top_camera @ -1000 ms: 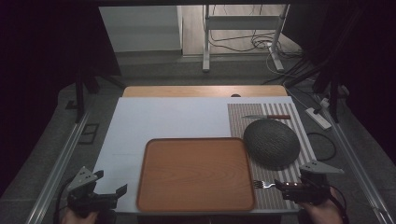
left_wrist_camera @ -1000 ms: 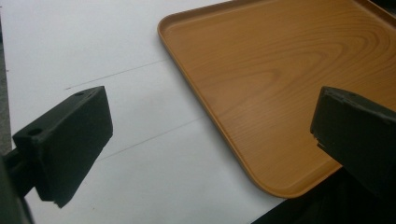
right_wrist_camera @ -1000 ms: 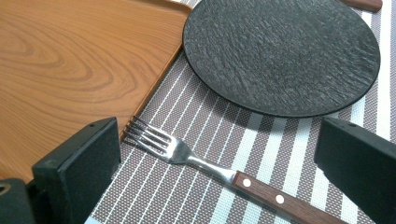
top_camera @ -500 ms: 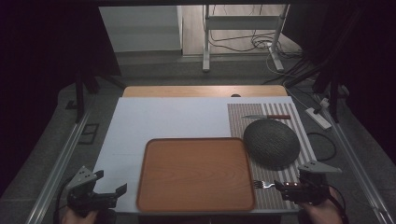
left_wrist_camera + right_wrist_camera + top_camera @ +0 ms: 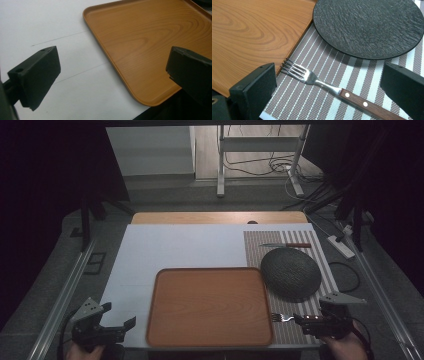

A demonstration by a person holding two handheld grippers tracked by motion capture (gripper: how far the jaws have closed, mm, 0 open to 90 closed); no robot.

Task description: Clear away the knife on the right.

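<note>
A wooden-handled fork lies on the striped placemat, tines toward the brown wooden tray. My right gripper stands open with a jaw on either side of the fork, not touching it; in the high view it sits at the table's near right edge, the fork poking out to its left. A dark textured round plate rests on the placemat just beyond. My left gripper is open and empty over the white tabletop, beside the tray's near left corner.
A knife with a reddish handle lies at the far end of the placemat. The tray holds nothing. Metal rails run along both table sides, and cables lie on the floor beyond.
</note>
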